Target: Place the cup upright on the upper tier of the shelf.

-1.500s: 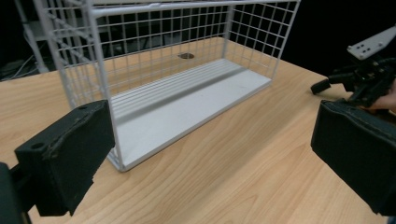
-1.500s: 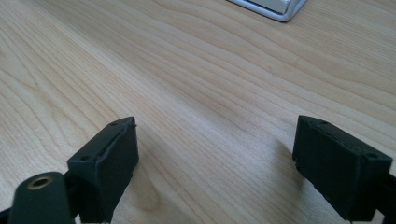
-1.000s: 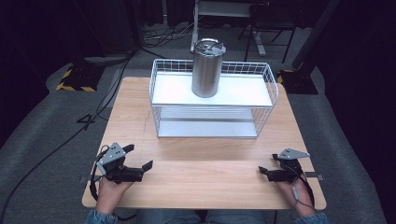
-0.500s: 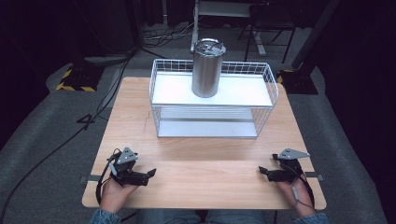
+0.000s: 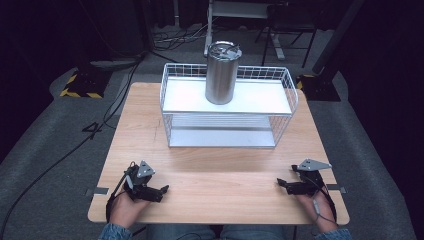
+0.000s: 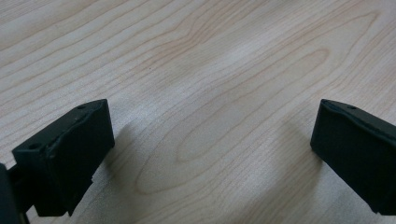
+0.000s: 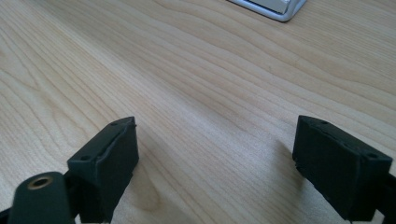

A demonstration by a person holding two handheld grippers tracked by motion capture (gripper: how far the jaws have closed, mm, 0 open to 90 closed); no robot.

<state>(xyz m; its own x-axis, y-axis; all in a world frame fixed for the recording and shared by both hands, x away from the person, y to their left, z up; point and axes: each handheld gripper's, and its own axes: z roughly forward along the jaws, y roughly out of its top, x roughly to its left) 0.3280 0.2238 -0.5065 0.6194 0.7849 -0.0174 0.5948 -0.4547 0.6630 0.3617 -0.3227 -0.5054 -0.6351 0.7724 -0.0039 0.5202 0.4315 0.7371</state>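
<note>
Tools are resting low at the near edge of the counter (image 5: 220, 165) — left tool (image 5: 162, 190) and right tool (image 5: 281, 184) both gaping wide, holding nothing. A steel tumbler (image 5: 222, 73) is standing on the wire rack (image 5: 227, 112), well apart — likely the target; approaching level should be keeping it upright.

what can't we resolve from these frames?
- Tumbler contents: high view, the lid covers the top.
- Wire rack lower shelf: high view, its back part lies under the white top shelf.
- Rack in the right gripper view: one corner at the top edge, the rest cut off.
</note>
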